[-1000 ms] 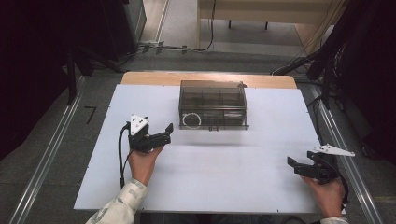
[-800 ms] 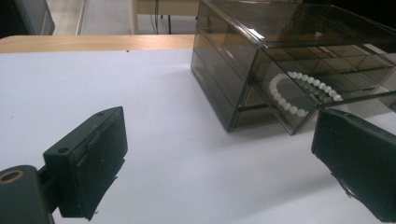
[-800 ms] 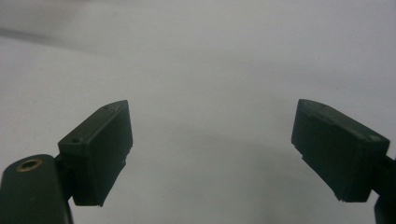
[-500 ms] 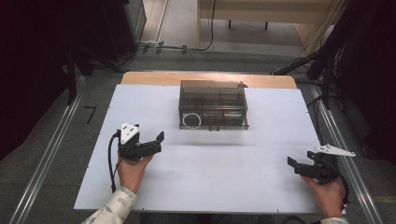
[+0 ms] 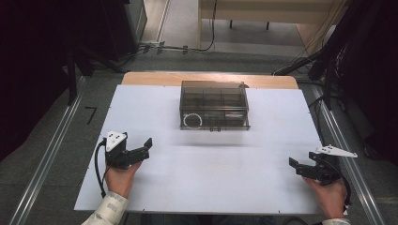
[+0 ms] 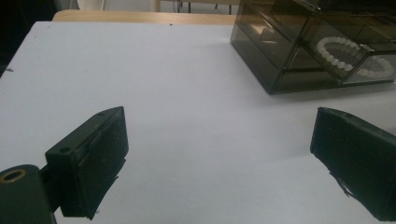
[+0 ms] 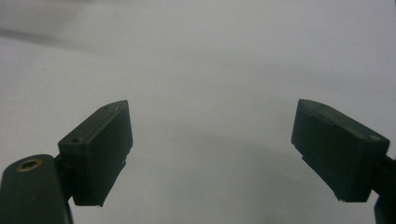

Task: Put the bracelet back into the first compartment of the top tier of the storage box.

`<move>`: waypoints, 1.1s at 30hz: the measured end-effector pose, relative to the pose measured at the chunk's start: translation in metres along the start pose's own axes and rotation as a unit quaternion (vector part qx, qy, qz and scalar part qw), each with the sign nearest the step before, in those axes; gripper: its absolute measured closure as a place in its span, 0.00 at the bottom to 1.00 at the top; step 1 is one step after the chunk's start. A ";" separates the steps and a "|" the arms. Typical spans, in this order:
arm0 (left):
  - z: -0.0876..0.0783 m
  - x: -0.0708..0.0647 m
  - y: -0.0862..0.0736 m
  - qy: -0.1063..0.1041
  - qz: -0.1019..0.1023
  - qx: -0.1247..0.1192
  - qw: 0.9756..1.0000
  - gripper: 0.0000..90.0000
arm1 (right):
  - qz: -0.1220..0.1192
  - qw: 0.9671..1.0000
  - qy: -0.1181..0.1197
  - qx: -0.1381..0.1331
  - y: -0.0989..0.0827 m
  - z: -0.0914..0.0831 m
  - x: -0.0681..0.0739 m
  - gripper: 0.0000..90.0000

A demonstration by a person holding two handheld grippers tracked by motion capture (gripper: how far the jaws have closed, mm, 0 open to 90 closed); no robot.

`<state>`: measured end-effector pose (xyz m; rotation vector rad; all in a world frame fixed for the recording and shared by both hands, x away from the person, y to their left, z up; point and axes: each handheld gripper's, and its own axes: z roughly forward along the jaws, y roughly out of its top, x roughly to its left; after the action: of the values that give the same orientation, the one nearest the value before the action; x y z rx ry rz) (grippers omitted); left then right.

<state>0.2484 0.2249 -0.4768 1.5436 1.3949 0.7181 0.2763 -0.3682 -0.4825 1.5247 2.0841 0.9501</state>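
Observation:
A smoky transparent box (image 5: 214, 105) with several compartments stands at the far middle of the white table top (image 5: 211, 168). A ring of white beads (image 5: 192, 120) lies in its front left compartment. My left gripper (image 5: 144, 149) is at the near left, open and holding nothing, well short of the box. In the left gripper view the box (image 6: 299, 51) and the ring of white beads (image 6: 355, 56) are ahead to the right of the spread jaws (image 6: 219, 163). My right gripper (image 5: 296, 168) rests at the near right, open over bare white surface (image 7: 212, 70).
A strip of wooden table (image 5: 155, 77) shows behind the white top. Metal rails (image 5: 51, 154) run along both sides on the floor. Cables (image 5: 187, 47) lie on the floor beyond the table, and dark equipment stands at the far left and right.
My left gripper has drawn back toward the person and to the left, away from the box. The right gripper has stayed where it was.

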 end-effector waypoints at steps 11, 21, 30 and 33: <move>-0.013 0.013 -0.008 0.014 -0.005 0.003 1.000 0.05 | 0.002 1.000 0.001 -0.001 0.000 -0.001 0.000 0.12; -0.016 0.016 -0.011 0.019 -0.004 0.009 1.000 0.05 | 0.002 1.000 0.000 -0.002 0.000 -0.001 0.000 0.12; -0.023 0.021 -0.015 0.025 -0.010 0.017 0.999 0.05 | 0.002 1.000 0.001 -0.004 -0.001 -0.002 -0.002 0.12; -0.025 0.022 -0.016 0.024 -0.013 0.019 0.999 0.05 | 0.003 1.000 0.000 -0.002 0.000 -0.002 -0.001 0.12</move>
<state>0.2238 0.2517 -0.4843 1.5440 1.4693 0.7197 0.2751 -0.3693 -0.4815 1.5286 2.0778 0.9569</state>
